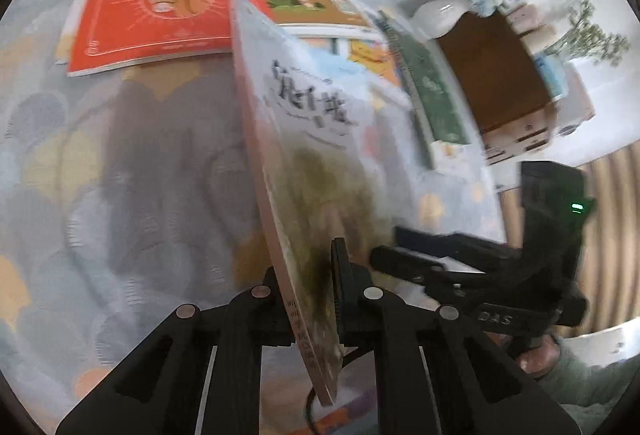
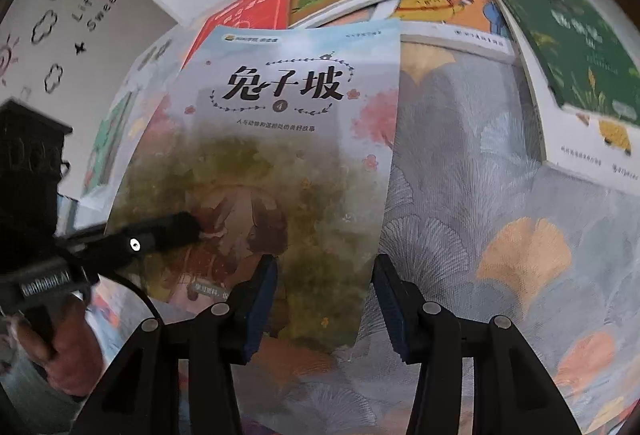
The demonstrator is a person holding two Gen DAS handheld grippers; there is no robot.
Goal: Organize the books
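Pale-blue book (image 2: 280, 139) clamped upright in left gripper (image 1: 316, 295); right gripper (image 2: 324, 299) apparently slack astride its edge.

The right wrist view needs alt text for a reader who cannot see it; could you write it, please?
A pale blue book is lifted over a leaf-patterned cloth, pinched by the left gripper. The right gripper is open at its corner; more books lie behind.
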